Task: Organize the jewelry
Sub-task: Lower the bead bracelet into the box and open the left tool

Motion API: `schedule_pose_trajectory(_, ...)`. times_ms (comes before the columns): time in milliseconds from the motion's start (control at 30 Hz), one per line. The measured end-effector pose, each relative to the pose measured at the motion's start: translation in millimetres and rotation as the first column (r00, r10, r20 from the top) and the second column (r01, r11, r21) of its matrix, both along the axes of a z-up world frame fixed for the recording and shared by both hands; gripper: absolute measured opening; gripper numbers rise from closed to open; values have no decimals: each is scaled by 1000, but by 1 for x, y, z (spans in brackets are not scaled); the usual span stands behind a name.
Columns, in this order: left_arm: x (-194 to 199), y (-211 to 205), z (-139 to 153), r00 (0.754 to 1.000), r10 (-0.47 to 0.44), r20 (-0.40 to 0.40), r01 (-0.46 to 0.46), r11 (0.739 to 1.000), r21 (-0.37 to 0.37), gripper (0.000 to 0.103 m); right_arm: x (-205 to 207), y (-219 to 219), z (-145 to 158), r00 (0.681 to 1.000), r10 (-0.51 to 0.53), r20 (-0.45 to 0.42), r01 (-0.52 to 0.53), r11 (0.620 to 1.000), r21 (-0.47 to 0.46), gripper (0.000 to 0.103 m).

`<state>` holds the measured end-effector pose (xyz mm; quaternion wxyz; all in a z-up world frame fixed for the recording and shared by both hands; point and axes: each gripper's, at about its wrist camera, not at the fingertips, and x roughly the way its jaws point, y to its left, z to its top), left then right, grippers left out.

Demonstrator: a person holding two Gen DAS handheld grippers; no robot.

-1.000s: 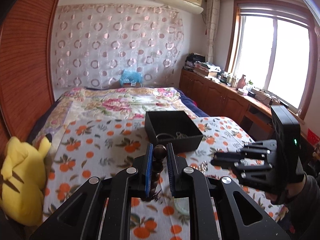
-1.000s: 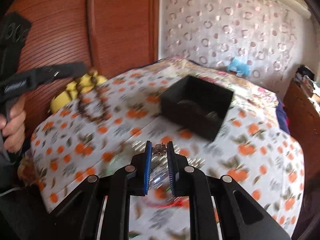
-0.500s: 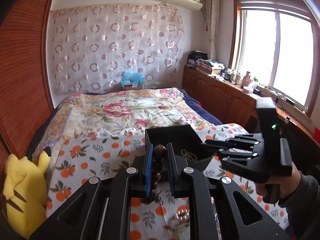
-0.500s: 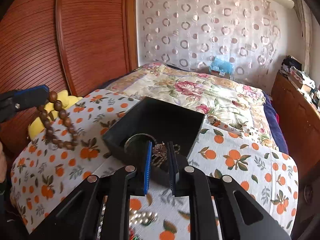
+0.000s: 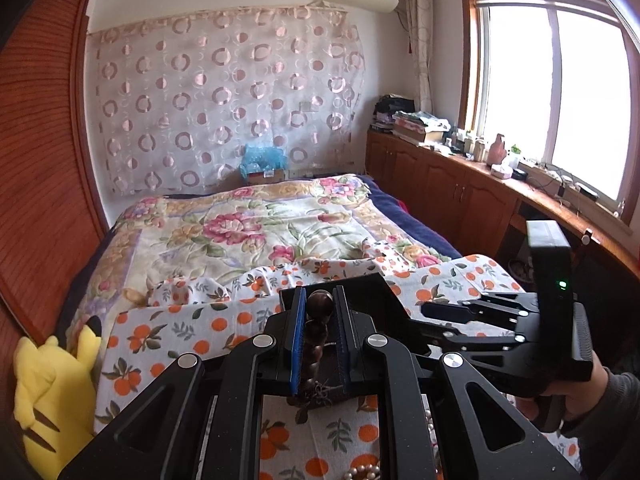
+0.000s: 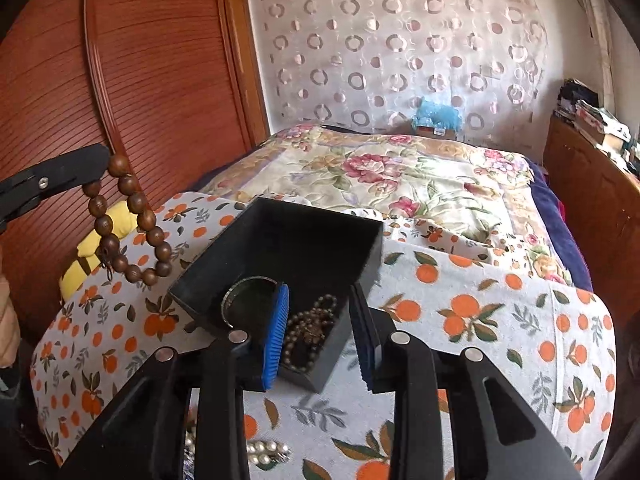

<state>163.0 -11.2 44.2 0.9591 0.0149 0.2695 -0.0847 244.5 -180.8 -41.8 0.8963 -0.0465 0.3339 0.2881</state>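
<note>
Left hand-held gripper (image 5: 318,334) is clamped on a bead bracelet (image 6: 130,220) that hangs as a loop just left of the box (image 6: 304,236), near its left wall. Right hand-held gripper (image 6: 320,332) is nearer, over the box's near corner; its jaws have just been opening, nothing between the pads, a chain (image 6: 308,328) lying below inside. Loose pearls (image 6: 264,450) lie on the bed (image 6: 480,308)
</note>
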Motion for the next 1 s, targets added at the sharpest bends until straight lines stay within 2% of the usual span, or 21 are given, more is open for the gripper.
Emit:
schedule_pose_trajectory(367, 31, -19, 2, 1000, 5, 2, -5, 999, 47, 12, -24, -25, -7, 1000, -6, 19, 6, 1000, -24, 34)
schedule_pose_trajectory(767, 54, -27, -19, 998, 29, -47, -25, 996, 83, 13, -37, -32, -18, 1000, -2, 12, 2, 1000, -30, 34)
schedule_pose_trajectory(833, 52, -27, -22, 998, 28, -51, -23, 996, 89, 20, -38, -33, -20, 1000, -3, 8, 3, 1000, -31, 34)
schedule_pose_trajectory(1000, 37, -29, -32, 998, 12, -61, -5, 994, 108, 25, -45, -35, -24, 1000, -5, 5, 5, 1000, -30, 34)
